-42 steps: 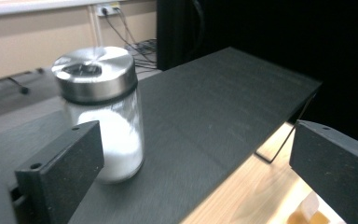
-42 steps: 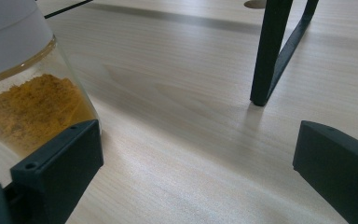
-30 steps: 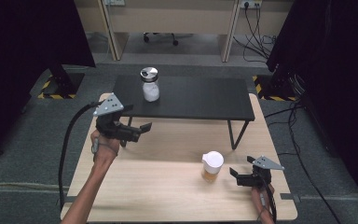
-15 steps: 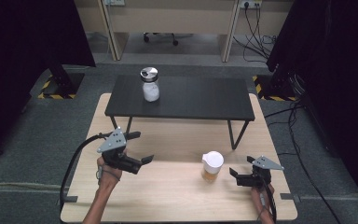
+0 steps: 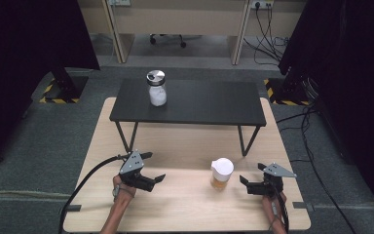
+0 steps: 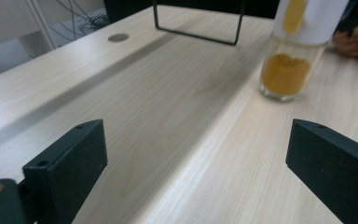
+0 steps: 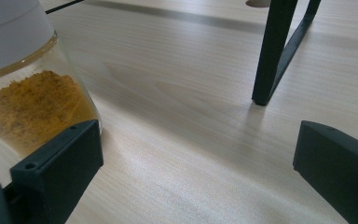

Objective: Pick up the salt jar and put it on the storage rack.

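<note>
Pulled back from the black shelf toward the person's edge of the table, the left gripper (image 5: 148,169) now sits low over the wood, while the right gripper (image 5: 250,176) and the spice jar (image 5: 221,174) between them have not shifted from where they stood a second ago.

That jar, clear glass with a white cap and orange powder in its lower half, stands upright on the light wooden table (image 5: 185,141), in front of the black shelf (image 5: 190,103) and toward the person's right. Its long axis runs straight up.

From the right gripper the jar lies just beside the jaws, off to their left; in the right gripper view its glass wall (image 7: 32,109) sits close against the left jaw but outside the gap. Both of that gripper's jaws stand wide apart with nothing between them.

From the left gripper the jar is well apart, across bare wood, ahead and to the right in the left gripper view (image 6: 286,70). Its jaws, too, gape wide and hold nothing.

By this reckoning the right hand is plainly the nearer one, and a short sideways swing would bring the jar between its jaws.

Farther off, a second jar (image 5: 156,88) with a metal lid and white contents stands upright on the shelf top, near its left end.
</note>
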`<action>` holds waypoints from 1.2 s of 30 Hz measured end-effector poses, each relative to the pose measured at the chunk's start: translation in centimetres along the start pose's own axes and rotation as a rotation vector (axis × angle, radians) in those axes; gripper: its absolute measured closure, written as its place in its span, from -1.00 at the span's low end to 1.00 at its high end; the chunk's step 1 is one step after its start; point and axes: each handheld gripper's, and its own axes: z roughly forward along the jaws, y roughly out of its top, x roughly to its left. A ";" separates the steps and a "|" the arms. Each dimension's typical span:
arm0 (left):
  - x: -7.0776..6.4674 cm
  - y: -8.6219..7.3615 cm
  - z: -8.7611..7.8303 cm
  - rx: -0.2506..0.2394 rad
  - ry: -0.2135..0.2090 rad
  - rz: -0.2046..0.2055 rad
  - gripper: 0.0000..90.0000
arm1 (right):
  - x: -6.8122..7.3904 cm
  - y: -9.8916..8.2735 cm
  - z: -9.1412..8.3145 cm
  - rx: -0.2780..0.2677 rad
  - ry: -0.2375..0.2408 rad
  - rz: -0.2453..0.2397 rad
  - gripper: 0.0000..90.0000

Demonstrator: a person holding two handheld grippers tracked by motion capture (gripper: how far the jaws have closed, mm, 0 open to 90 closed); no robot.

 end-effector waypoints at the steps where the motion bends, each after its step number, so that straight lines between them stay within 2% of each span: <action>1: 0.1 -0.3 0.1 0.001 -0.003 -0.005 -0.90 | 0.0 0.0 0.0 0.000 0.000 0.000 -0.97; 6: 0.1 -2.2 0.4 -0.013 0.006 -0.006 -0.91 | 0.0 0.0 0.0 0.001 0.000 -0.001 -0.97; 9: -0.1 -2.4 0.5 0.004 0.023 0.008 -0.91 | 0.0 0.0 0.0 0.002 0.000 -0.001 -0.97; 13: -0.1 -3.4 0.7 -0.005 0.032 -0.001 -0.91 | 0.0 0.0 0.0 0.002 0.001 -0.001 -0.97; 17: -0.7 -4.1 1.2 0.010 0.049 0.025 -0.91 | 0.0 0.0 0.0 0.000 0.002 -0.001 -0.97; 21: -0.7 -4.3 1.2 0.006 0.049 0.025 -0.91 | -0.1 0.0 0.0 0.000 0.003 0.000 -0.97; 29: 0.0 -4.7 1.2 -0.005 0.032 -0.023 -0.91 | 0.0 0.1 0.1 0.004 0.003 -0.005 -0.97; 36: 0.0 -4.8 1.1 -0.007 0.033 -0.022 -0.91 | 0.0 0.1 0.1 0.003 0.002 -0.007 -0.97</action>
